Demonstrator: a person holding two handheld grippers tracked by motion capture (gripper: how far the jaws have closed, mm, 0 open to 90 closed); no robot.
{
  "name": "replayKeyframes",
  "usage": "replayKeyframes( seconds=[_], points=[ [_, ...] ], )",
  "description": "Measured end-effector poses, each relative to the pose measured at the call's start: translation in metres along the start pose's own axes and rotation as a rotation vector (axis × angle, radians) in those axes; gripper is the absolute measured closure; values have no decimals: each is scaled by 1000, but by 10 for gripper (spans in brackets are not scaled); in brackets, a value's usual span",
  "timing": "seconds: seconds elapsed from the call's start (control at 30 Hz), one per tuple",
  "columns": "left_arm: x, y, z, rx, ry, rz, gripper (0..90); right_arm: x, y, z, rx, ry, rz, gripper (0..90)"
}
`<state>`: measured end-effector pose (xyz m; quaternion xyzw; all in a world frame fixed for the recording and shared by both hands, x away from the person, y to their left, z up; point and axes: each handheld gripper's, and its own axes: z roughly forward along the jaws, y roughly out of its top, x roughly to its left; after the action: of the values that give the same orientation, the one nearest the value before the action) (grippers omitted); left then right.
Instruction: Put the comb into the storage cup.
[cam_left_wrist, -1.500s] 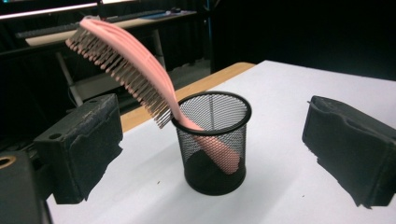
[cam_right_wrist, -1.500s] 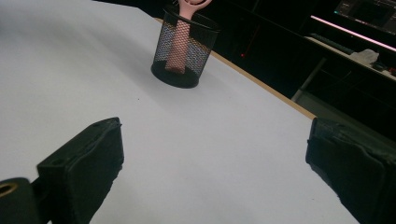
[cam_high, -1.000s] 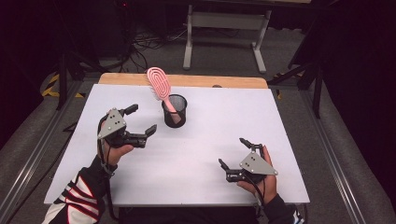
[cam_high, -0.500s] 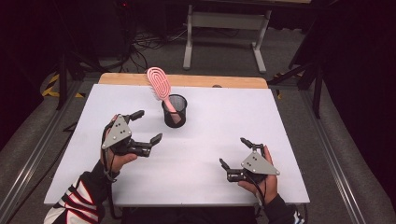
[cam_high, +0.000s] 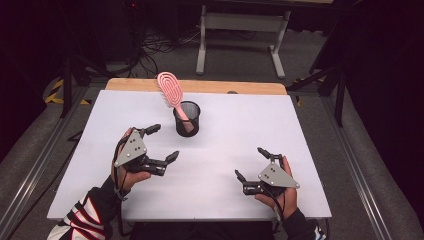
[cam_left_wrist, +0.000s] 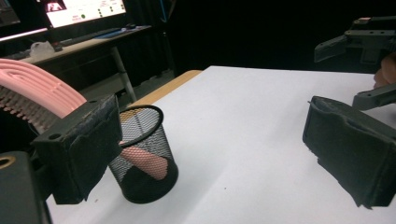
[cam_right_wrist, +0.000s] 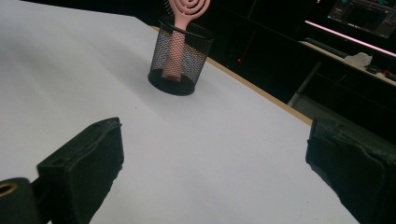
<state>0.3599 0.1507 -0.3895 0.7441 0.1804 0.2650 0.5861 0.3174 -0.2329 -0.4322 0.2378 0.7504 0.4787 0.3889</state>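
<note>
Fingers on our left gripper (cam_high: 163, 142) are spread wide, with nothing between them. Fingers on our right gripper (cam_high: 248, 162) are spread wide too, and they hold nothing. Both grippers sit low over the white worktop (cam_high: 225, 125), one in each of our hands.

We see a black mesh cup (cam_high: 186, 119) standing up on the worktop, near the far middle. A pink hairbrush (cam_high: 171, 93) stands in the cup with its handle down. Its round head pokes out of the top and leans to the left and away from us. Behind the white top we see a strip of wood edge (cam_high: 200, 86). Past that is a dark floor with cables (cam_high: 155, 45) and a grey metal stand (cam_high: 240, 30).

Nothing lies on the worktop between our grippers and the cup.

From the high view, the cup is just past our left gripper, a bit to the right of its far finger (cam_high: 150, 129). They are near, but they do not touch. In the left gripper view, the cup (cam_left_wrist: 142, 154) shows right behind the left finger (cam_left_wrist: 77, 149), and the brush head (cam_left_wrist: 37, 95) sticks out to the left over it. The space between the two fingers shows bare white top.

Our right gripper is well apart from the cup. In the right gripper view, the cup (cam_right_wrist: 180, 56) stands far off, up above the left finger (cam_right_wrist: 81, 170), with the brush (cam_right_wrist: 184, 11) rising from it.
</note>
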Motion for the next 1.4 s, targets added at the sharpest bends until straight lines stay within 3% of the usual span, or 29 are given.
replayKeyframes(
  seconds=[0.67,1.4],
  points=[
    [-22,-12,-4,76,14,96,55,-1,2,-5,-9,-9,-10,47],
    [-21,-39,-28,150,63,115,57,1,2,-13,-11,-28,-21,47]
  ],
)
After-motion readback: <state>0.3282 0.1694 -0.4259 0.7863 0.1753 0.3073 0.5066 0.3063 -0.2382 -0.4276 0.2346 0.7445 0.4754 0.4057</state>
